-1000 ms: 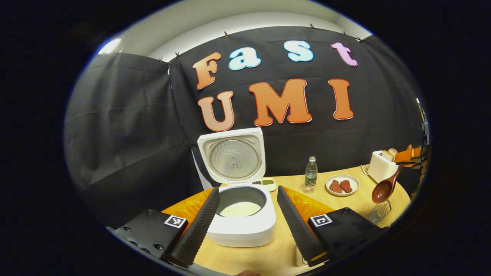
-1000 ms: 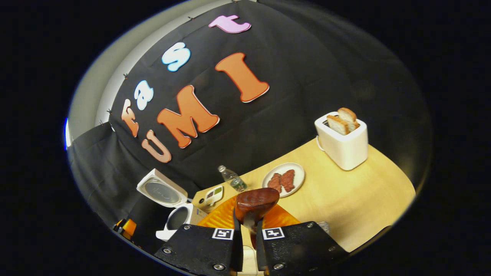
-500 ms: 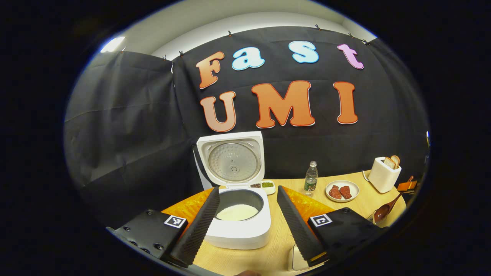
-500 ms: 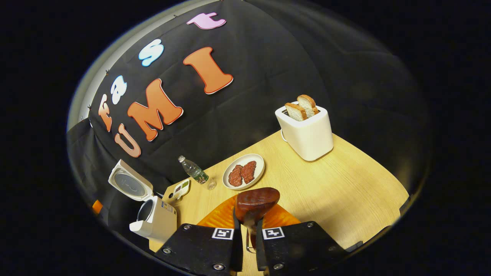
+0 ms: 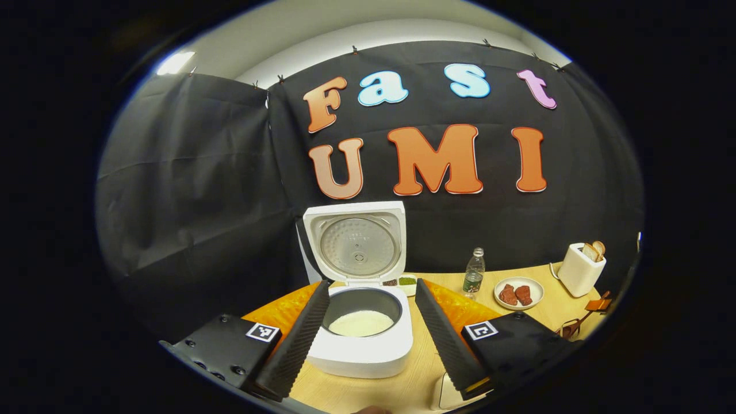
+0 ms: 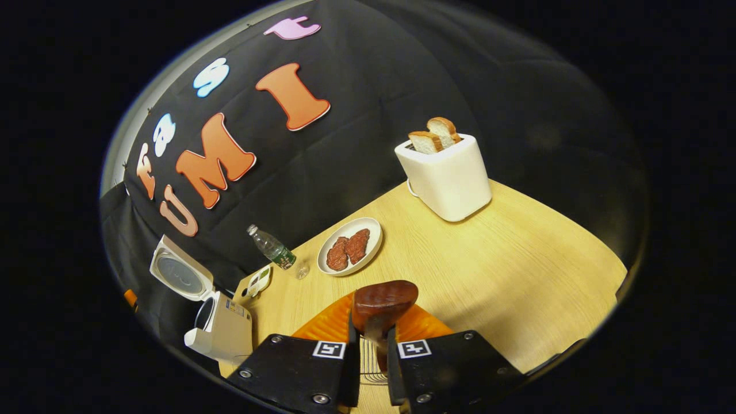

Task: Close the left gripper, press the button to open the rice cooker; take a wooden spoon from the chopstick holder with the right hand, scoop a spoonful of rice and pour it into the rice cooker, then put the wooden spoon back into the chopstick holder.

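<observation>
We count one rice cooker [image 5: 361, 339] on the counter [image 6: 506, 270], its lid [image 5: 356, 244] standing upright and open, with white rice [image 5: 360, 323] lying in the pot. The left hand-held gripper [image 5: 371, 330] hangs in front of it with its two fingers spread wide apart, one on each side of the cooker and touching nothing.

The right hand-held gripper [image 6: 372, 351] is clamped on the handle of one wooden spoon [image 6: 384, 299], whose dark bowl sticks out just past the fingertips. A wire chopstick holder [image 6: 368, 362] shows below, between the fingers. In the left gripper view the spoon [image 5: 578, 325] sits at the far right edge of the counter, at the holder.

Along the back of the counter we see one water bottle [image 6: 271, 248], one plate [image 6: 351, 246] carrying two pieces of meat, one small divided dish [image 6: 259, 282], and one white toaster [image 6: 445, 175] with two slices of bread [image 6: 434, 133]. The counter's rounded right side, between the toaster and the front edge, is bare wood. The cooker stands near the left edge, well apart from the toaster.
</observation>
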Motion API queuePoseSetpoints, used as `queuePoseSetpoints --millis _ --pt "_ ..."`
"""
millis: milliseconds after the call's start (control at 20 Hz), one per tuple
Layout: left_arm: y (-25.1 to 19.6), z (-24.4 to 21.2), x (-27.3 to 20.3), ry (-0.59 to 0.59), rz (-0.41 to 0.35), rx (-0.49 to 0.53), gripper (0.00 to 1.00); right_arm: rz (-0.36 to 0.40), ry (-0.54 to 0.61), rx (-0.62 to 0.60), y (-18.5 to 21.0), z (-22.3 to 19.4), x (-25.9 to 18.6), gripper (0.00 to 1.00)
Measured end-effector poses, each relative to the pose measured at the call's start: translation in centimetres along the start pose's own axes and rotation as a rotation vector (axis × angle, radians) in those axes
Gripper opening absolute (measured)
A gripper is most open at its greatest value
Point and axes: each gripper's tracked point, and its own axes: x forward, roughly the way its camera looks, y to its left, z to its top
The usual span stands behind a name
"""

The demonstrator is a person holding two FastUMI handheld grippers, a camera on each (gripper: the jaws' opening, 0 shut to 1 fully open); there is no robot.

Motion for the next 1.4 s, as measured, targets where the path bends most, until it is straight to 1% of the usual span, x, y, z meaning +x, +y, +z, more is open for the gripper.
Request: queuePoseSetpoints --millis 50,150,200,250,300,350,400,450,500,550,600,650,700,750,850,950,1050,1100,1150,1250,1350,1400 --pt "0.3 0.4 0.4 -0.008 0.003 -0.009 1.00 -0.001 0.008 0.010 0.0 -0.3 -0.1 0.20" --pt "1.1 1.2 1.2 -0.025 0.012 -0.020 1.00 0.001 0.047 0.031 0.3 -0.8 -0.8 0.23" --pt "1.4 1.6 1.7 -0.031 0.013 -0.029 0.96 -0.027 0.074 0.029 -0.1 -1.3 -0.8 0.25" --pt "1.6 2.1 2.3 -0.038 0.009 -0.041 0.96 -0.050 0.096 0.014 -0.4 -1.5 -0.8 0.30" --pt "1.9 2.6 2.8 -0.042 0.008 -0.053 1.00 -0.068 0.103 -0.003 -0.6 -1.4 -0.8 0.43" --pt "2.4 3.4 3.5 -0.049 0.012 -0.060 0.96 -0.080 0.097 -0.021 -0.5 -0.8 -1.0 0.53" --pt "2.9 4.0 4.3 -0.050 0.018 -0.071 0.96 -0.092 0.081 -0.041 -0.3 0.1 -1.5 0.68" --pt "3.1 4.7 5.3 -0.048 0.008 -0.092 1.00 -0.104 0.065 -0.066 -0.1 1.1 -2.0 0.75" --pt "3.0 5.1 6.3 -0.032 -0.007 -0.115 1.00 -0.116 0.045 -0.096 0.1 2.2 -2.9 0.84" --pt "3.1 5.3 7.6 -0.007 -0.021 -0.132 0.96 -0.120 0.023 -0.126 0.5 3.5 -3.6 0.87" --pt "3.3 5.3 8.8 0.025 -0.033 -0.138 0.96 -0.124 -0.002 -0.157 1.3 4.9 -4.5 0.91" --pt "3.7 5.5 9.9 0.046 -0.035 -0.141 0.96 -0.122 -0.028 -0.184 2.3 6.2 -5.3 0.93" --pt "3.8 6.1 11.0 0.047 -0.046 -0.143 1.00 -0.118 -0.058 -0.214 3.4 7.6 -6.2 0.93" --pt "4.0 6.6 12.2 0.051 -0.048 -0.140 0.96 -0.110 -0.081 -0.238 4.7 8.7 -6.8 0.93" --pt "5.0 7.8 14.4 0.048 -0.034 -0.138 0.96 -0.085 -0.127 -0.282 7.3 10.5 -8.1 0.94" --pt "5.4 9.1 16.9 0.030 -0.033 -0.142 0.98 -0.054 -0.170 -0.317 10.1 12.0 -9.1 0.94" --pt "5.9 9.7 19.6 0.022 -0.026 -0.153 0.96 -0.028 -0.198 -0.342 12.4 12.9 -9.7 0.94" --pt "6.5 9.8 20.9 0.019 -0.014 -0.159 0.98 -0.021 -0.214 -0.348 13.4 13.3 -10.0 0.94" --pt "6.7 9.9 22.2 0.019 -0.018 -0.168 0.98 -0.014 -0.227 -0.351 14.2 13.7 -10.3 0.94" --pt "6.1 10.5 25.0 0.015 -0.049 -0.177 0.96 -0.007 -0.268 -0.363 15.2 14.2 -11.0 0.94" --pt "5.5 11.4 27.9 0.005 -0.074 -0.197 0.98 -0.021 -0.285 -0.389 15.5 13.9 -11.4 0.94" --pt "5.4 11.0 29.5 0.017 -0.070 -0.220 0.96 -0.028 -0.287 -0.402 15.3 13.5 -11.7 0.94"
